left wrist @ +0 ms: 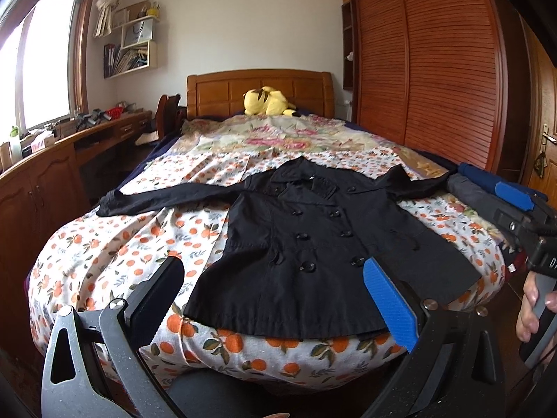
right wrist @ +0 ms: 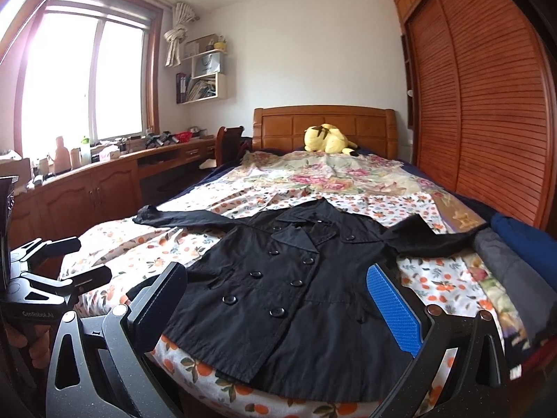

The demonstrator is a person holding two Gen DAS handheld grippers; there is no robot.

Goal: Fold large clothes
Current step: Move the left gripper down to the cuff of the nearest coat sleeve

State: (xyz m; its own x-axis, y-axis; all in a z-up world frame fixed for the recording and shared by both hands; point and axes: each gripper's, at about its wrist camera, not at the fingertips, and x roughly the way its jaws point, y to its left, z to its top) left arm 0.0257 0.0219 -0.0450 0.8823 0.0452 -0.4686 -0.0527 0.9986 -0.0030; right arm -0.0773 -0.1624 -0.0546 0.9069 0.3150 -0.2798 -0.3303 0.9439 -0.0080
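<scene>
Garment: black double-breasted cotton coat with 2 rows of dark round buttons (left wrist: pixel 306 240), laid flat, front up, on the orange-print quilted bed cover (left wrist: pixel 104 254); hem at the near edge of the bed, collar toward the wooden headboard (left wrist: pixel 259 92).
Sleeves: both spread out sideways, left sleeve (left wrist: pixel 163 198) long and straight, right sleeve (right wrist: pixel 428 240) reaching toward the folded blue and grey fabric stack (right wrist: pixel 515 261) at the bed's right edge.
Folds done: 0 visible; coat only spread and buttoned.
Left gripper (left wrist: pixel 278 299): fingers wide apart, nothing held, above the hem and clear of the cloth.
Right gripper (right wrist: pixel 282 310): fingers wide apart, nothing held, also above the hem side; its handle is seen in a hand (left wrist: pixel 532 310) in the left view.
Progress: judged at the start; layout finished, folding not begun.
Left to do: sleeves to be brought across the body, then body folded hem to collar, likely in 2 or 3 passes.
Clutter: yellow plush toy (left wrist: pixel 268 101) by the headboard, well apart from the coat.
</scene>
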